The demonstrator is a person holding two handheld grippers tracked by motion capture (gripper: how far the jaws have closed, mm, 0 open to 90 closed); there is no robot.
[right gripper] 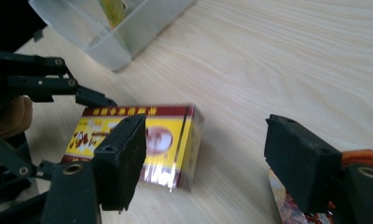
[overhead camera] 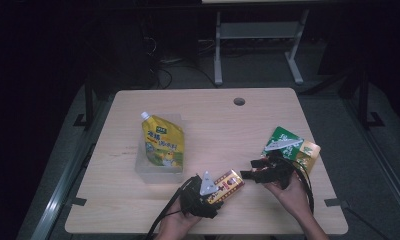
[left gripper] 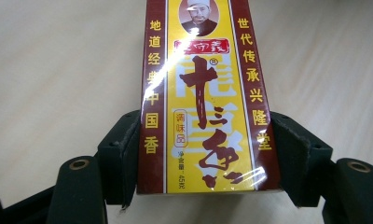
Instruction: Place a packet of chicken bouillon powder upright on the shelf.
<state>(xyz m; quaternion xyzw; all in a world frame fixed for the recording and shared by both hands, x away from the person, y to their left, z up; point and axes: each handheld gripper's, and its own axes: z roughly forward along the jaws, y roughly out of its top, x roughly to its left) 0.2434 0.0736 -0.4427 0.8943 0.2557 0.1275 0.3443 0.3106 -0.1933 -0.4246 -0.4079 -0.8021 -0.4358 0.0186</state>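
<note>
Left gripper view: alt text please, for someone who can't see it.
A red and yellow box with Chinese print lies on a pale wooden table, clamped on both long sides by the left gripper. Its two black jaws press flat against the box near its closer end.

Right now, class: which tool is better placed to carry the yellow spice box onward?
Left. The left tool is shut on the spice box; the right tool is open beside it.

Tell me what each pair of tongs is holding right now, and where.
The left tongs clamp the yellow and red box by its two long sides, near one end. The right tongs are open, holding nothing.
</note>
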